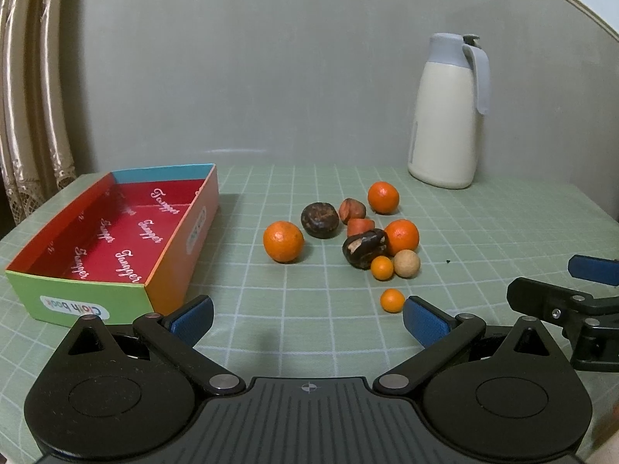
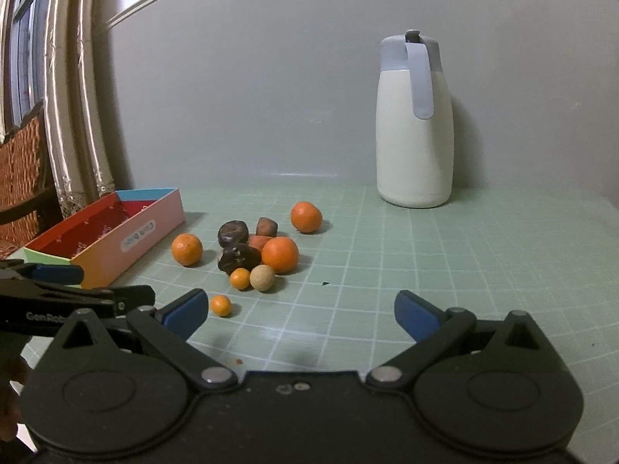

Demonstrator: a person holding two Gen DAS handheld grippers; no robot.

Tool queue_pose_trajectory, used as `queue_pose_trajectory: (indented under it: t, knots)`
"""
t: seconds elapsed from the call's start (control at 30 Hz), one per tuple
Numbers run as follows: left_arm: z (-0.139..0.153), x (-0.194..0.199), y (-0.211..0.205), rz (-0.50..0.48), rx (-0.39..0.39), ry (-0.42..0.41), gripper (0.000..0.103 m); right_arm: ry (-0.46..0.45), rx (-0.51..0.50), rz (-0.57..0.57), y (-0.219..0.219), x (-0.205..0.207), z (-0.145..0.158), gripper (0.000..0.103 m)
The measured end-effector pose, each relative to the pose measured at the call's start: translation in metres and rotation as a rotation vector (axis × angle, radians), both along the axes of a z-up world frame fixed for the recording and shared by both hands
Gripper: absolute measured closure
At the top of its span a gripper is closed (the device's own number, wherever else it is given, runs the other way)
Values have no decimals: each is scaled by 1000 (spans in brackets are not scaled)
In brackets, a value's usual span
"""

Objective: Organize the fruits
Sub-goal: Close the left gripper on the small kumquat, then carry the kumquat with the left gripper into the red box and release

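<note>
Orange and dark fruits [image 1: 350, 237] all lie loose beside the bare box [image 1: 116, 239]. Nothing sorted yet; left gripper [image 1: 307, 319] and right gripper [image 2: 301, 315] gape, holding nothing

Glossy printed cardboard is shining on the box [image 1: 116, 232]; the oranges [image 1: 283, 241] are showing dimpled, waxy peel. The thermos jug [image 2: 414, 123] is looking like smooth matt plastic, and the counter [image 2: 464, 270] is wearing a matt gridded mat.
</note>
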State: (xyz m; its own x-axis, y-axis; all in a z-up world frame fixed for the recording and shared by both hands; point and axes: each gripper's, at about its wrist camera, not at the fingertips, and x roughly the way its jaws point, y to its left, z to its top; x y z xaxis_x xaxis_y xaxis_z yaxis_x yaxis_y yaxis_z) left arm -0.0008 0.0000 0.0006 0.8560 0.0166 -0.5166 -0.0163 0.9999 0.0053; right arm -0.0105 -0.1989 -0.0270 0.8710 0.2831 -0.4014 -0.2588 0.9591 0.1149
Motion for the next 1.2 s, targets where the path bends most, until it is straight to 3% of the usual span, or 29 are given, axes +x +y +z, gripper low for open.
queue_pose_trajectory:
  t: [0.23,0.43,0.5,0.53,0.57,0.63,0.87,0.9,0.97,1.07,1.2]
  knots:
    - [-1,6,-7,17,12,0,0,-18,-9,-39,-4,-1,1,0]
    - [-10,21,-24,-44,-7,37,0,-37,2,-126,-16,2,3,0]
    - [-14,26,-35,-74,6,51,14,-37,6,-150,-22,4,3,0]
    - [-16,28,-41,-82,22,58,37,-34,10,-159,-25,5,3,0]
    - [-19,31,-46,-93,32,74,53,-30,14,-168,-27,6,3,0]
    - [-27,40,-51,-99,22,120,62,-24,14,-183,-31,8,1,0]
    - [-30,49,-60,-93,44,103,64,-15,29,-206,-39,11,-1,0]
    - [-30,51,-61,-94,42,101,66,-12,30,-208,-40,12,-1,0]
    - [-30,56,-62,-106,31,104,84,-9,35,-210,-40,13,-1,0]
    - [-28,57,-61,-118,7,109,84,-7,32,-213,-39,14,-2,0]
    - [-13,48,-50,-109,3,38,84,0,35,-222,-39,16,-2,0]
